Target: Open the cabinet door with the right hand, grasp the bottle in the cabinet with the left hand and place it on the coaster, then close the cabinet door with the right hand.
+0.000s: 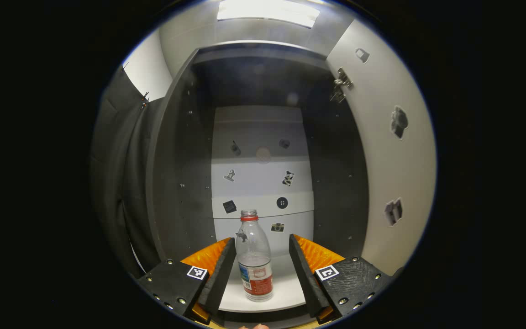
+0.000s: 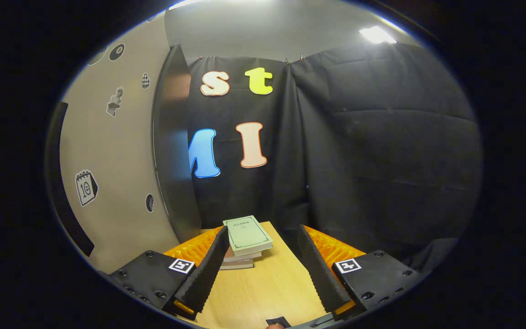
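In the left gripper view the cabinet (image 1: 176, 183) stands open, its door (image 1: 391, 160) swung out to the right. A clear plastic bottle (image 1: 255, 258) with a red neck ring and a red and blue label stands upright on the white bottom shelf (image 1: 286, 285). My left gripper (image 1: 262, 267) is open, one finger on each side of the bottle with gaps on both sides. In the right gripper view my right gripper (image 2: 263, 269) is open and holds nothing, above a wooden table (image 2: 267, 292). The open door (image 2: 171, 146) shows edge-on at the left.
A small stack of books (image 2: 245, 242) lies on the wooden table ahead of the right gripper. Black cloth (image 2: 372, 160) hangs behind the table. White shelves (image 1: 263, 183) with small stickers fill the cabinet's back. A hinge (image 1: 341, 84) sits at the door's top.
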Available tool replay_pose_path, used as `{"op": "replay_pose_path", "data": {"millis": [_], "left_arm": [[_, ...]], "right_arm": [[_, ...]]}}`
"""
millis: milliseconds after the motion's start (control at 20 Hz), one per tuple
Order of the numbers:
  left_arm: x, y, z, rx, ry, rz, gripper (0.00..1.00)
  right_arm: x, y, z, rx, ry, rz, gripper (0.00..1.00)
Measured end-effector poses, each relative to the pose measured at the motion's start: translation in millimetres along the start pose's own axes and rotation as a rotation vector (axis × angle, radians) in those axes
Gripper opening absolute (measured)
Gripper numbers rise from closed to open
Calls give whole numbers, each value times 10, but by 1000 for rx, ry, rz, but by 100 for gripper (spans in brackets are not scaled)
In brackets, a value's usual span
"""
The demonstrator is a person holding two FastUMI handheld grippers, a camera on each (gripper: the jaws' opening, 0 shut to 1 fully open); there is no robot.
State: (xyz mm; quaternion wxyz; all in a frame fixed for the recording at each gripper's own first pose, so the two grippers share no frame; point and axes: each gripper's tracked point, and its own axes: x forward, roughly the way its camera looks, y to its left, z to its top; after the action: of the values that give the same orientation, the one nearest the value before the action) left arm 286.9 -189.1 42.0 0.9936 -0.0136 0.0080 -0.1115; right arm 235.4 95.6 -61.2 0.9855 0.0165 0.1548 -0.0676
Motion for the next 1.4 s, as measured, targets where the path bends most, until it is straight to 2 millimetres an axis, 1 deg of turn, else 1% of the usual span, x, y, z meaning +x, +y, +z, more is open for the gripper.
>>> {"op": "replay_pose_path", "data": {"millis": [150,450,650,750,850,950,1000,1250,1400], "left_arm": [[182,103,-144,4,19,4,67],[429,111,-388,-9,64,-13,68],[515,115,-539,-4,100,-17,67],[538,115,-559,-5,106,-17,68],[504,117,-541,-16,103,-17,68],[461,130,-522,-30,99,-14,64],[421,141,-490,-39,93,-13,65],[107,209,-279,-41,59,6,65],[-134,251,-159,-29,40,26,65]], "right_arm": [[50,34,-64,3,14,-20,96],[85,102,-158,-6,32,-47,96],[56,97,-170,-10,34,-59,96],[31,87,-175,-9,34,-59,96],[8,74,-180,-12,34,-59,96],[-13,69,-175,-14,33,-54,96],[-27,62,-174,-13,32,-49,96],[-61,83,-155,-15,20,-11,96],[-75,106,-144,-16,14,23,96]]}}
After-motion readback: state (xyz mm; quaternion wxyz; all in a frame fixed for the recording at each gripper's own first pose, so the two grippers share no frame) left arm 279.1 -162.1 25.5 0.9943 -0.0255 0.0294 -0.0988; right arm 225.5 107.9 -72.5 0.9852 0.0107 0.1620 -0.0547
